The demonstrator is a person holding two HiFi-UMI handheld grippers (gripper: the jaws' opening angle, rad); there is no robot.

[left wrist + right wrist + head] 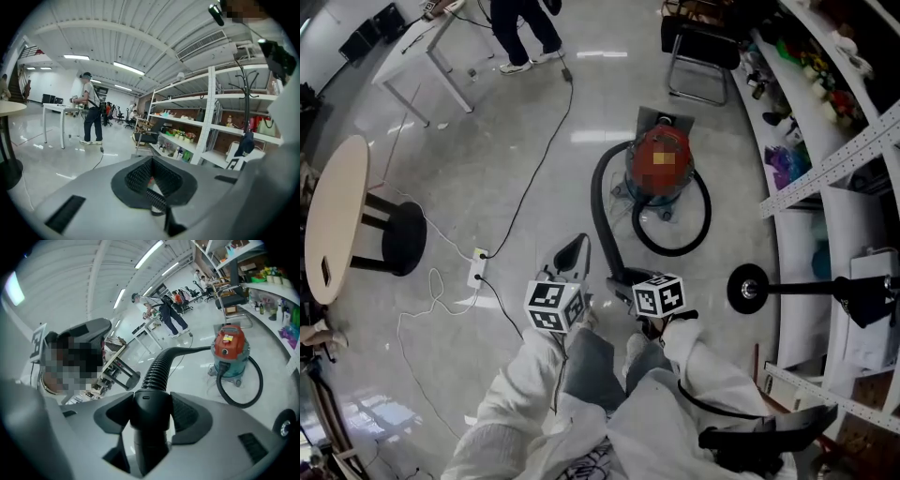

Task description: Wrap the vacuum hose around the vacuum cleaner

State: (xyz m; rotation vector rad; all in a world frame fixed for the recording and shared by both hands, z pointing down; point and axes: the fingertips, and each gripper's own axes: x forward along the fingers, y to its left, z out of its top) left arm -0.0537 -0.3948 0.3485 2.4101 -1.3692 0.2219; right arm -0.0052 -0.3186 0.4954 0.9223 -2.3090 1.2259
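In the head view the red-topped vacuum cleaner [661, 141] stands on the glossy floor [487, 169] ahead of the person, near a black chair [698, 56] and a curved run of shelves [825, 122]; its black hose [602, 211] lies in one loop on the floor at its right, and another length arcs round its left side to the right gripper [623, 281]; the left gripper [573, 255] hangs just beside, apart from the hose. In the left gripper view the left gripper's [151, 180] jaw tips meet, with only a slit behind them and nothing held; beyond stand a person [90, 110] and a white table [56, 108]. In the right gripper view the spread jaws pinch the hose's smooth black cuff [150, 416]; the ribbed hose runs off toward the vacuum cleaner.
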